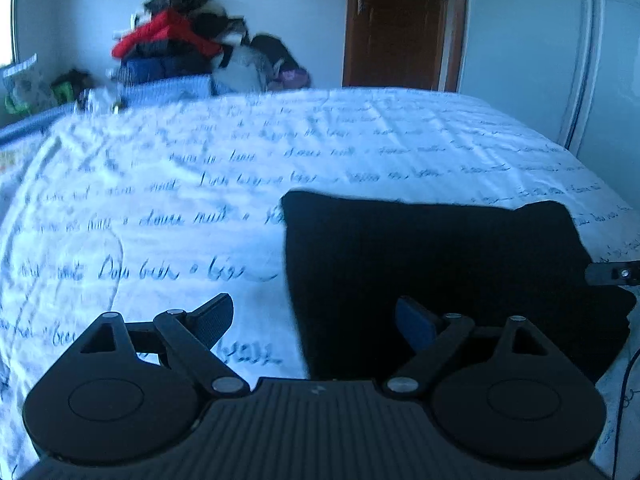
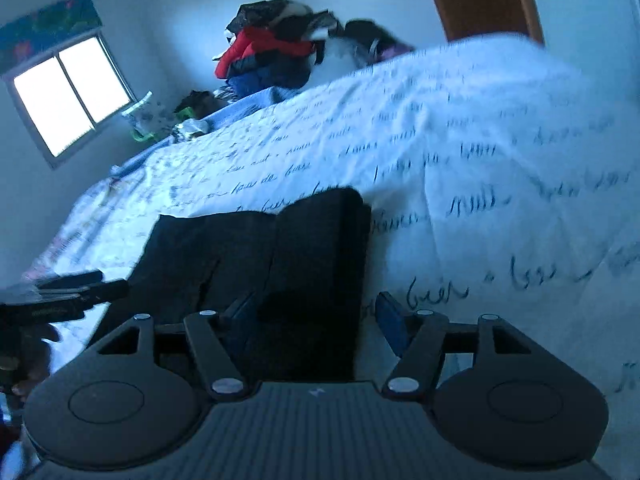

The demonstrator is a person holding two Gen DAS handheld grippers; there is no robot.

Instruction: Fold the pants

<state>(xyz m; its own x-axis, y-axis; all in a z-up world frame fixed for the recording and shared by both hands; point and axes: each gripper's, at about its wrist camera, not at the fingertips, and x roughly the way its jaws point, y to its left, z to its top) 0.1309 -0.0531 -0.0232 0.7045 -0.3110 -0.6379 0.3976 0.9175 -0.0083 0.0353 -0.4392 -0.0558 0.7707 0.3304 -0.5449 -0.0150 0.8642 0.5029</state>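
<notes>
The black pants [image 1: 440,272] lie folded into a compact rectangle on the white bed. My left gripper [image 1: 316,320] is open and empty, with its right finger over the pants' near left edge. The pants also show in the right wrist view [image 2: 256,252]. My right gripper [image 2: 316,320] is open and empty, tilted, just above the pants' near right edge. The right gripper's tip [image 1: 612,274] shows at the right edge of the left wrist view. The left gripper [image 2: 68,292] shows at the left of the right wrist view.
The bedspread [image 1: 240,168] is white with dark script writing. A pile of clothes [image 1: 180,44] with a red item sits beyond the far side. A brown door [image 1: 396,24] and a window [image 2: 68,92] are in the walls.
</notes>
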